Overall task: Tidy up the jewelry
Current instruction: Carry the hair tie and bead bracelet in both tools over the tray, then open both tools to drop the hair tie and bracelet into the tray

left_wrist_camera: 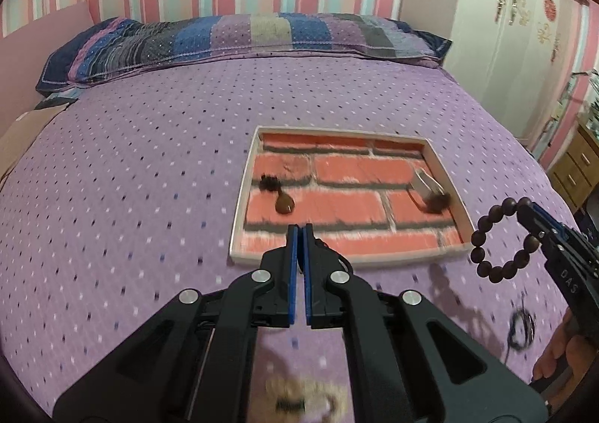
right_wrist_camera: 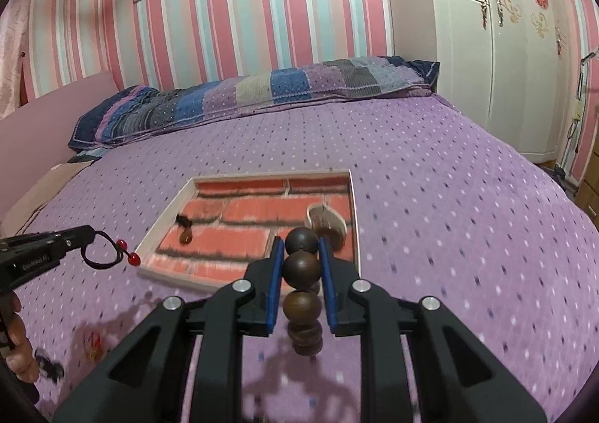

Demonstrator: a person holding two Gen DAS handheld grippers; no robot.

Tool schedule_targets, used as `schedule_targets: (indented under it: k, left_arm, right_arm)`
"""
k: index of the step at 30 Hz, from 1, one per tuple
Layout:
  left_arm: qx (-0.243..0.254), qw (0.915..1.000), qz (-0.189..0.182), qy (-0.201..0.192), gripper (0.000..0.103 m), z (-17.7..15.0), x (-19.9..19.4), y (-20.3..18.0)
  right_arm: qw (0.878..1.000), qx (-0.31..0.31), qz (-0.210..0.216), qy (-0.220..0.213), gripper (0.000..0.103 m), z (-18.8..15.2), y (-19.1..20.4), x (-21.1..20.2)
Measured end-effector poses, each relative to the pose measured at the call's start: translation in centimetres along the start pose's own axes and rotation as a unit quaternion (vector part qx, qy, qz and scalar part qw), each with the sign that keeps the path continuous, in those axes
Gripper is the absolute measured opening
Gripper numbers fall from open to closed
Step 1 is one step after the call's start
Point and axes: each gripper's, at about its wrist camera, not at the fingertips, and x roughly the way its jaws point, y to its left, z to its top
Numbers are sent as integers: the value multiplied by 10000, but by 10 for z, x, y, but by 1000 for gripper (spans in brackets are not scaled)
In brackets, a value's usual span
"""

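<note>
Right wrist view: right claw [right_wrist_camera: 299,265] is gripping a dark wooden bead bracelet [right_wrist_camera: 302,269], blue pads pressing one bead each side, rest of the beads hanging below btwn the fingers. Left wrist view: left claw [left_wrist_camera: 300,235] is sitting fully closed; from the other cam it's pinching a thin black cord loop w/ two red beads [right_wrist_camera: 112,252], dangling just left of the tray's near-left corner. Both claws are hovering over the near edge of a shallow tray [left_wrist_camera: 239,198] w/ brick-pattern lining, lying on the purple dotted bedspread [left_wrist_camera: 131,160]. Inside the tray: a brown pendant w/ black tassel [left_wrist_camera: 279,194] at left, a small clear bag w/ dark contents [left_wrist_camera: 430,190] at right. Black cord item [left_wrist_camera: 520,329] is lying on the bed near-right. Striped pillow [left_wrist_camera: 243,37] at the far end.
</note>
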Motion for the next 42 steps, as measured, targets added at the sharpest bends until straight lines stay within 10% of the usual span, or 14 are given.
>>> schedule_targets:
  k: [19,42]
  left_arm:
    - [208,9975,462,492,1,107,182,-7]
    - [248,9876,846,1300,3,93,272,6]
  right_arm:
    - [9988,-113,-276,395,19,80,21,190]
    - [9794,-54,-968,1769,20,54,-16,271]
